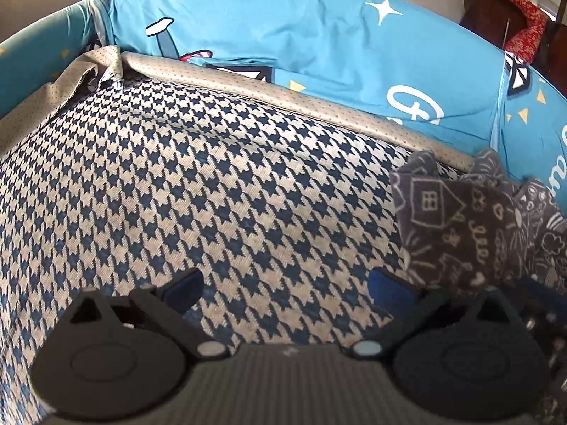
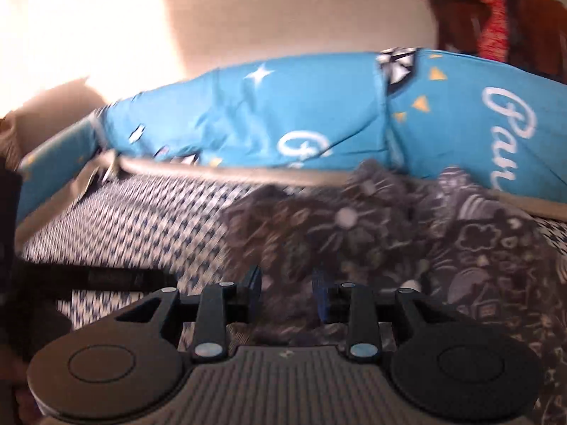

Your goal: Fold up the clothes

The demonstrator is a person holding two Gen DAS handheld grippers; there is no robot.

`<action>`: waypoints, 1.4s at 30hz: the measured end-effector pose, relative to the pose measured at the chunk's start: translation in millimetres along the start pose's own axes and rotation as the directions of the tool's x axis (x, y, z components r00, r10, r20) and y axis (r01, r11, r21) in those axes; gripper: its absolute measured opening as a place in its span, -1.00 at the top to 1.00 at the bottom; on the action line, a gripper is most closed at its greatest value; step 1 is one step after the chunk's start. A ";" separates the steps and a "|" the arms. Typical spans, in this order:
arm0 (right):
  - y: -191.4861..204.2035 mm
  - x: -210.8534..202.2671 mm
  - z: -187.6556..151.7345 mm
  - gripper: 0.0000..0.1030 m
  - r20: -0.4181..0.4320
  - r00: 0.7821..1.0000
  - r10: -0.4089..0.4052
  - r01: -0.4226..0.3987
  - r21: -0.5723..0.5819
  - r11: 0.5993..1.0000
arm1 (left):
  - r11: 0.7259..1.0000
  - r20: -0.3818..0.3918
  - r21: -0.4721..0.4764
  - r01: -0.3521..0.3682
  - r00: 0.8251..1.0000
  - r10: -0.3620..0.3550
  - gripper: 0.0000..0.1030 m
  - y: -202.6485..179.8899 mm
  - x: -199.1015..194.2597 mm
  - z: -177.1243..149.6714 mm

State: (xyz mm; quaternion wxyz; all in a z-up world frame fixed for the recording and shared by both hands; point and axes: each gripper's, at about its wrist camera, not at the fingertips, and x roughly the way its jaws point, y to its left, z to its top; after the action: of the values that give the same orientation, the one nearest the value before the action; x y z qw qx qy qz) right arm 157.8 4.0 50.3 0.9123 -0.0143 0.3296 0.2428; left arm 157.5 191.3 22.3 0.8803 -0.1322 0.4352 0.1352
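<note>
left gripper jaws wide apart over houndstooth cover, nothing between. right gripper jaws parted, dark grey doodle-print garment lower right, blurred, just ahead. blue pillow behind.

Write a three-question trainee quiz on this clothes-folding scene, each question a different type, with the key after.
1. True or false: the left gripper is clamped on the dark grey doodle-print garment.
2. Multiple choice: the pattern of the surface under both grippers is A) stripes, B) houndstooth, C) plain.
3. Fill in: behind the work surface lies bedding coloured ____.

Key
1. False: the left gripper stands open over the houndstooth cover, the garment off to its right.
2. B.
3. Blue: the blue bedding has white stars and lettering.
</note>
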 end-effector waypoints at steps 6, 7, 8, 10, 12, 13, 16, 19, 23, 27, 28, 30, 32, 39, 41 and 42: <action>23.6 5.8 -13.4 0.36 -0.011 0.999 0.035 -0.037 -0.169 0.985 | 1.000 -0.002 -0.028 0.005 1.000 -0.005 -1.00 7.2 -1.8 3.3; 27.3 7.2 -14.8 0.36 -0.014 0.999 0.042 -0.044 -0.193 0.980 | 0.999 -0.001 -0.032 0.005 1.000 -0.005 -1.00 8.6 -2.4 3.9; 30.8 8.7 -16.4 0.36 -0.018 0.999 0.047 -0.050 -0.216 0.975 | 0.999 0.000 -0.036 0.005 1.000 -0.005 -1.00 9.9 -3.0 4.6; 37.4 12.1 -20.2 0.36 -0.031 0.998 0.051 -0.058 -0.259 0.964 | 0.999 -0.002 -0.045 0.005 1.000 -0.005 -1.00 13.2 -3.3 5.2; 42.4 17.5 -24.1 0.35 -0.046 0.998 0.045 -0.057 -0.298 0.953 | 0.998 -0.008 -0.056 0.008 1.000 -0.008 -1.00 16.4 -2.9 5.8; 43.9 21.5 -26.1 0.35 -0.056 0.998 0.038 -0.053 -0.314 0.948 | 0.998 -0.013 -0.063 0.013 1.000 -0.014 -1.00 18.0 -2.5 6.1; 47.3 33.3 -31.3 0.21 -0.074 0.997 0.003 -0.030 -0.359 0.933 | 0.997 -0.019 -0.078 0.016 1.000 -0.018 -1.00 22.5 -2.1 6.6; 51.3 41.6 -36.9 0.17 -0.078 0.996 -0.031 -0.004 -0.413 0.911 | 0.996 -0.018 -0.086 0.018 1.000 -0.019 -1.00 26.7 -3.2 7.9; 56.6 50.5 -43.4 0.17 -0.071 0.994 -0.083 0.037 -0.490 0.871 | 0.995 -0.021 -0.095 0.021 1.000 -0.023 -1.00 30.4 -3.9 9.0; 55.2 58.8 -47.1 0.17 -0.059 0.992 -0.112 0.066 -0.509 0.858 | 0.995 -0.026 -0.099 0.026 0.999 -0.029 -1.00 32.2 -4.2 9.6; 54.5 60.0 -47.2 0.17 -0.056 0.992 -0.114 0.070 -0.507 0.859 | 0.995 -0.025 -0.098 0.026 0.999 -0.029 -1.00 32.4 -4.5 9.7; 53.7 62.0 -47.2 0.19 -0.051 0.992 -0.118 0.076 -0.507 0.858 | 0.995 -0.026 -0.099 0.024 0.999 -0.027 -1.00 33.1 -4.5 9.7; 51.8 63.4 -47.3 0.25 -0.043 0.992 -0.121 0.084 -0.498 0.863 | 0.995 -0.027 -0.099 0.023 0.999 -0.026 -1.00 33.8 -4.5 9.7; 42.0 63.6 -38.9 0.72 -0.022 0.993 -0.117 0.096 -0.424 0.901 | 0.995 -0.024 -0.093 0.024 0.999 -0.026 -1.00 32.0 -5.7 10.9; 36.4 59.7 -32.7 0.77 -0.020 0.996 -0.091 0.078 -0.365 0.928 | 0.995 -0.022 -0.094 0.020 1.000 -0.022 -1.00 32.1 -6.0 11.5; 33.3 57.4 -29.2 0.77 -0.018 0.997 -0.075 0.065 -0.330 0.942 | 0.995 -0.020 -0.094 0.018 1.000 -0.020 -1.00 32.1 -6.1 11.7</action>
State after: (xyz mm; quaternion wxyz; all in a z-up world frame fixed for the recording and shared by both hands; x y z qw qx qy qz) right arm 163.6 52.8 -3.1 0.8999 -0.1820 0.2975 0.2616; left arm 151.1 224.5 30.4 0.8697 -0.1791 0.4364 0.1456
